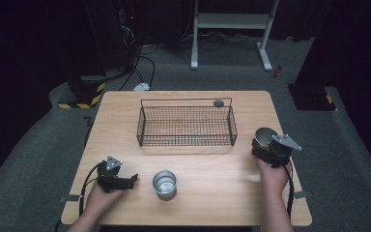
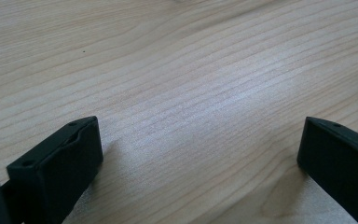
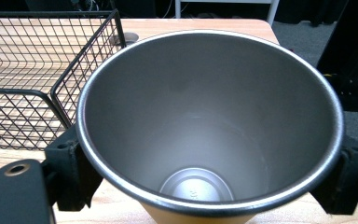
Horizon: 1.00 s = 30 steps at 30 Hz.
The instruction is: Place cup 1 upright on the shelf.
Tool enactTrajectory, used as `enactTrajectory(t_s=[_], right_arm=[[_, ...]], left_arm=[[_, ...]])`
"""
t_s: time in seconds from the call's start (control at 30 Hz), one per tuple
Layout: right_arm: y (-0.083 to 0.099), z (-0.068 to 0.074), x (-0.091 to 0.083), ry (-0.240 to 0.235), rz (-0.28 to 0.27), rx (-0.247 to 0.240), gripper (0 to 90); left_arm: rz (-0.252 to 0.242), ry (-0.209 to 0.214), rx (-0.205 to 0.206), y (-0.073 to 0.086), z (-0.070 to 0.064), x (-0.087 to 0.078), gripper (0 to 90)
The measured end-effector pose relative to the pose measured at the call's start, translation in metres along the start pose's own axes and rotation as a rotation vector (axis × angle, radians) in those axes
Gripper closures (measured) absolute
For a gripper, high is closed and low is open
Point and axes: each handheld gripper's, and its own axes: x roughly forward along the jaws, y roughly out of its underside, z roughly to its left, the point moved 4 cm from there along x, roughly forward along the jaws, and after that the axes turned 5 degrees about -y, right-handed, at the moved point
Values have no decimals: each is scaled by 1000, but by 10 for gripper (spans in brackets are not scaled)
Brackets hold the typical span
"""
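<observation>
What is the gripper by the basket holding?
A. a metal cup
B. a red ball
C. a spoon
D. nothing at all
A: in the right gripper view the right gripper has a black jaw on each side of a metal cup, just right of the wire basket; the high view shows this cup at that gripper too.
</observation>
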Motion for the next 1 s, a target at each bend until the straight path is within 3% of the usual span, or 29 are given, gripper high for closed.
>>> enactTrajectory(t_s=[0.53, 1.0], right_arm=[[-5, 7, -12, -7, -15, -25, 138], [-9, 22, -21, -32, -25, -58, 138]], left_arm=[[1, 0, 0, 0, 0, 0, 4], [0, 0, -1, 0, 0, 0, 4]])
